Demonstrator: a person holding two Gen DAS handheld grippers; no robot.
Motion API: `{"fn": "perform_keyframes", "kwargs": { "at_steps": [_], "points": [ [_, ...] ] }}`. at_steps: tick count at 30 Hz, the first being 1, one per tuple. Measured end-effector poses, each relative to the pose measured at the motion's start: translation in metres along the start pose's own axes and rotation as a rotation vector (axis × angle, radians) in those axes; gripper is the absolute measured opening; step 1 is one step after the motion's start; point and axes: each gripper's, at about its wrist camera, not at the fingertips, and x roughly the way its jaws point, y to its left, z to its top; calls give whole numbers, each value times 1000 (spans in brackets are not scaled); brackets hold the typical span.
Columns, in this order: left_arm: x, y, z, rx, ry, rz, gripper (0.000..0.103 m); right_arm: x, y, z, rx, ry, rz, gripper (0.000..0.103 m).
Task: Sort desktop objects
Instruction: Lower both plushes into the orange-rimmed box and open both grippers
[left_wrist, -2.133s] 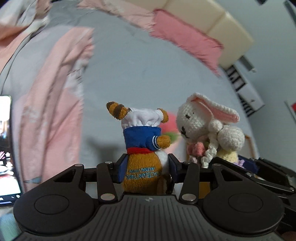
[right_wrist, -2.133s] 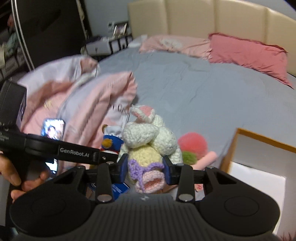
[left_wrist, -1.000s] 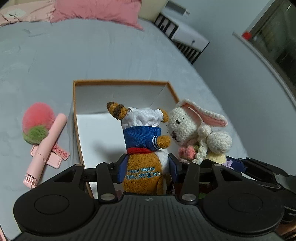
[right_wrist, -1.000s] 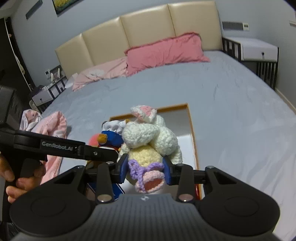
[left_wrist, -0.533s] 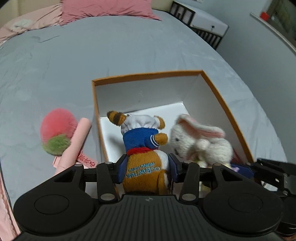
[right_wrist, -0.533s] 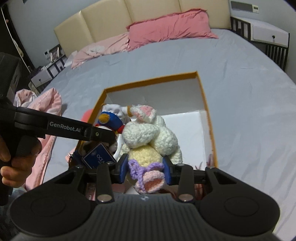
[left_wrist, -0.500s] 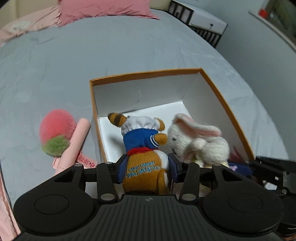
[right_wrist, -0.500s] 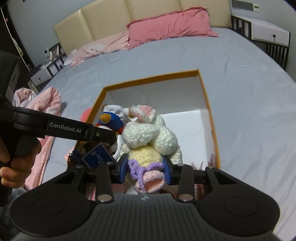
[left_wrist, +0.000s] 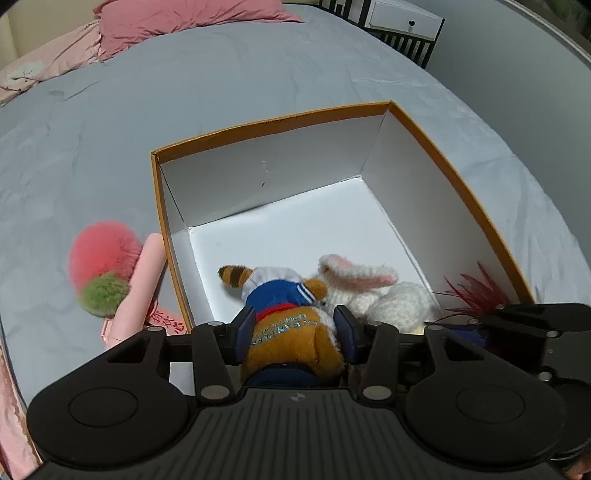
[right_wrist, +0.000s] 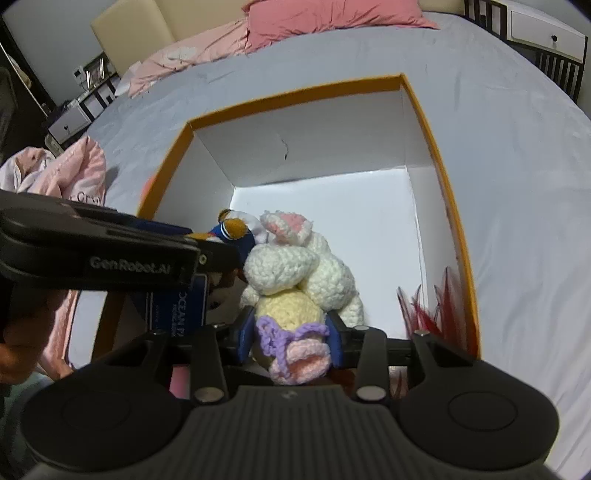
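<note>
An open box with an orange rim (left_wrist: 273, 122) and white inside lies on the grey bed. My left gripper (left_wrist: 293, 325) is shut on a brown plush animal in a blue shirt and white hat (left_wrist: 284, 295), held low inside the box near its left wall. My right gripper (right_wrist: 290, 328) grips a white crochet rabbit (right_wrist: 295, 273) by its yellow body. Its jaws are opening, though the pads still touch the yarn. The rabbit (left_wrist: 369, 291) lies against the plush animal over the box floor (right_wrist: 369, 221).
A pink and green fluffy ball (left_wrist: 103, 258) and a pink stick (left_wrist: 140, 288) lie on the sheet left of the box. Red feathery strands (left_wrist: 476, 291) stick up by the box's right wall. Pink pillows (left_wrist: 184, 18) are at the head; crumpled pink cloth (right_wrist: 74, 173) is at left.
Both grippers have sunk with their toys from above the box down into it. The rabbit has tipped over sideways against the plush animal.
</note>
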Motion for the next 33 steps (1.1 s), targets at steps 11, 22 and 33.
{"fn": "perform_keyframes", "kwargs": {
  "at_steps": [11, 22, 33],
  "points": [
    [-35, 14, -3, 28, -11, -88, 36, 7, 0, -1, 7, 29, 2, 47],
    [-24, -7, -1, 228, -31, 34, 20, 8, -1, -3, 12, 26, 5, 47],
    [-8, 6, -7, 188, 37, -14, 17, 8, -5, -5, 22, 23, 28, 47]
  ]
}}
